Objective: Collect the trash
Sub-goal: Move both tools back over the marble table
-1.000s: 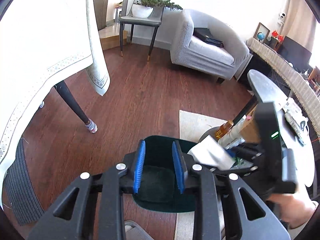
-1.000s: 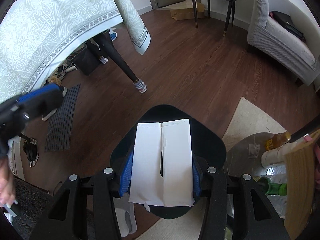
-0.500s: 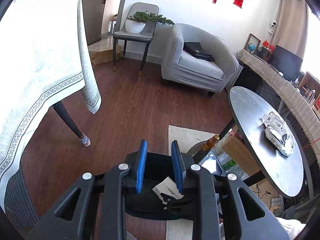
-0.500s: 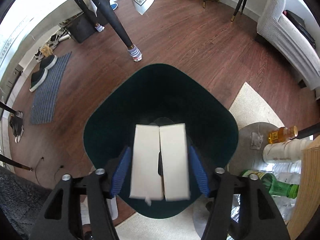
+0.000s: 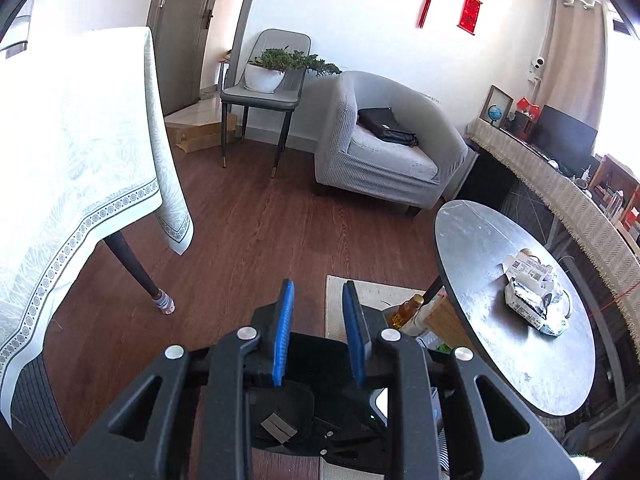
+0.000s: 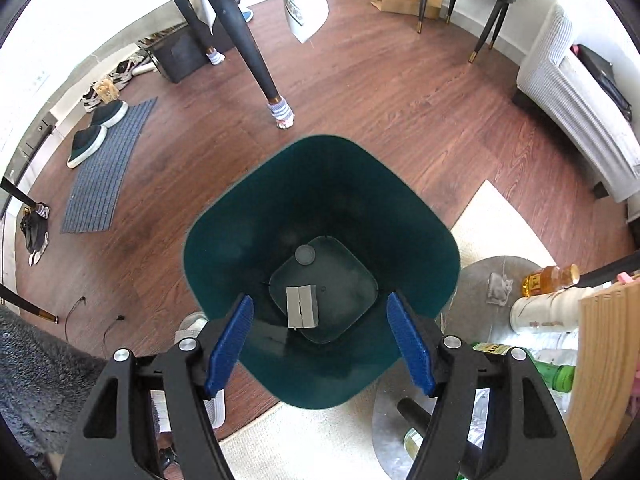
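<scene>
A folded white paper [image 6: 302, 306] lies at the bottom of the green bin [image 6: 320, 168] below the spread, empty right tongs [image 6: 320, 344], whose jaws have just been opening, while the left tongs [image 5: 318, 332] are pressed together on nothing.

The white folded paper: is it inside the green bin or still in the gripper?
Inside. The folded paper lies flat on the floor of the green bin, below the open right gripper, whose pads touch nothing.

bin [image 6: 320, 184] – smooth green plastic; floor [image 6: 400, 92] – glossy wood; paper [image 6: 302, 306] matt.
</scene>
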`<state>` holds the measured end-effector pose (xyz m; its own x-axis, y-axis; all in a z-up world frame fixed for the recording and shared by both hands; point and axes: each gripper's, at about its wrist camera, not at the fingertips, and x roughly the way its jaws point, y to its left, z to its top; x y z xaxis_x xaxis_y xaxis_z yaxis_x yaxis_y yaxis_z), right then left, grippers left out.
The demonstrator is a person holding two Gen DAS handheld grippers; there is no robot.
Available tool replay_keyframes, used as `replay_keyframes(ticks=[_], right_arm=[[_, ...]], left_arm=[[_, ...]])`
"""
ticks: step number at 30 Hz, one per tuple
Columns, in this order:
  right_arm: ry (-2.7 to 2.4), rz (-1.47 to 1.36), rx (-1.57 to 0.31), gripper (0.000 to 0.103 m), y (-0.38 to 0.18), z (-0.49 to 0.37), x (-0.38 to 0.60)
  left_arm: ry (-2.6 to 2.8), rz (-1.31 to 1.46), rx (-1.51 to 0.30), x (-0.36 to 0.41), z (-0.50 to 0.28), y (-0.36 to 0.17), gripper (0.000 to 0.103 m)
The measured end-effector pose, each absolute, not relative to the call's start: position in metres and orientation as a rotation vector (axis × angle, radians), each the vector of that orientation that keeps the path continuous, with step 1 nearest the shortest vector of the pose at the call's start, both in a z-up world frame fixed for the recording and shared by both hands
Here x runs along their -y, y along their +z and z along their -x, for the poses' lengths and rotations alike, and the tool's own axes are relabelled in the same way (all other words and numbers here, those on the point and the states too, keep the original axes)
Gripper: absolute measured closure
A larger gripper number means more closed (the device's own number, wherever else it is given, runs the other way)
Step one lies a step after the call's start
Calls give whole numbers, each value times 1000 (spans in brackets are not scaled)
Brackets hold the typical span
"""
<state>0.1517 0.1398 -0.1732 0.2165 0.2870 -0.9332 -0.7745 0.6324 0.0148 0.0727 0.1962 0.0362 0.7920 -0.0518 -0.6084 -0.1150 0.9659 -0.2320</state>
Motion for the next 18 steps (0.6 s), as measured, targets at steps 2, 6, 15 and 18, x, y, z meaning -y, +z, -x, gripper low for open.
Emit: replay_keyframes(ticks=[2,6,15,18], right_arm=[[798,510,-1100,35,-162,-148,-137],[839,507,-1034,46,-134,-135,-133],[855,413,-855,56,-55,-121,-98],[831,384,-813,57,-36,-120,-80]], left_arm=[[34,269,-649,-194,-73,39,77],[42,255,-637,-186,-75,44,77],[34,243,-568,-174,-73,64,67],[26,250,-551,-170,-74,67,61]])
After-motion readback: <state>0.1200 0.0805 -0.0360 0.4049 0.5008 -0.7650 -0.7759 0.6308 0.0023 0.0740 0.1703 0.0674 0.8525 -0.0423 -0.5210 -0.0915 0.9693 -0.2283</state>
